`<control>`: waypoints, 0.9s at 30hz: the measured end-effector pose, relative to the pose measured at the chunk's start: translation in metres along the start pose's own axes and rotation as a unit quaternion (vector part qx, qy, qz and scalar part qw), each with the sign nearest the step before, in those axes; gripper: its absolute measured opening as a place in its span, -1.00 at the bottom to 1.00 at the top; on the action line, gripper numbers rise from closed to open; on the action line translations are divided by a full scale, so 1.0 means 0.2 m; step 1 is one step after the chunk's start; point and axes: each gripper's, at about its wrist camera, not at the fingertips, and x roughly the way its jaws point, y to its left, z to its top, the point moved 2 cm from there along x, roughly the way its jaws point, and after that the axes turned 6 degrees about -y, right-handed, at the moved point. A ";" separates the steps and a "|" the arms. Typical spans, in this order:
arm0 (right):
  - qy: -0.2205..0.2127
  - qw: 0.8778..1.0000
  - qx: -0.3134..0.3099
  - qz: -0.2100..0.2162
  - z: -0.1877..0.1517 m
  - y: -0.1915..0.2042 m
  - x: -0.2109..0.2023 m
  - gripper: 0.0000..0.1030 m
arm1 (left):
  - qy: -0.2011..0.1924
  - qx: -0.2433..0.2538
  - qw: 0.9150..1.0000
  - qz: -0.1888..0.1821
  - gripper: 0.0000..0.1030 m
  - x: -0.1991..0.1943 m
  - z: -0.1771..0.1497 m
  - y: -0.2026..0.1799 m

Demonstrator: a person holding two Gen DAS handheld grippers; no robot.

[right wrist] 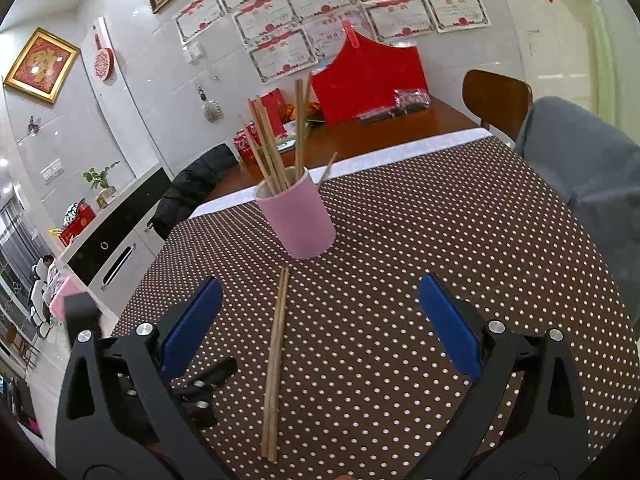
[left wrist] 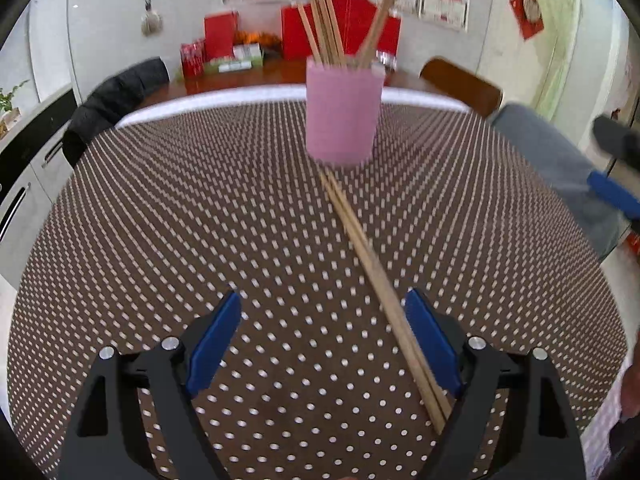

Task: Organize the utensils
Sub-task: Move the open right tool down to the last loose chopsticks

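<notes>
Both the left gripper [left wrist: 322, 312] and right gripper [right wrist: 320, 300] are spread wide, holding nothing; loose chopsticks [right wrist: 275, 364] lie on the bench [right wrist: 440, 240] before the pink cup [right wrist: 298, 216]. Only the right wrist view shows the cup's inside

A cup [left wrist: 343, 114] stands upright on the table [left wrist: 160, 220], toward its far edge, with several chopsticks [left wrist: 326, 24] standing in it and leaning apart. A pair of chopsticks [left wrist: 376, 276] lies flat on the table, side by side and touching, running from just before the cup toward the near edge.
</notes>
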 end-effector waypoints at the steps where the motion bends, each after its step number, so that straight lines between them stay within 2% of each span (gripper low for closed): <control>1: 0.001 1.000 0.003 -0.002 -0.01 -0.02 0.00 0.88 | 0.006 0.000 1.000 0.002 0.61 0.02 -0.01 0.00; 6: 0.008 1.000 0.015 -0.010 -0.03 -0.09 0.01 0.88 | 0.040 -0.001 0.999 0.008 0.61 0.13 -0.06 -0.02; 19: 0.022 0.999 0.029 -0.014 -0.06 -0.19 0.05 0.88 | 0.028 -0.001 0.999 0.037 0.65 0.23 0.01 -0.02; 27: 0.022 0.999 0.033 -0.018 -0.06 -0.22 0.04 0.88 | 0.025 -0.021 0.999 0.041 0.65 0.17 -0.03 -0.02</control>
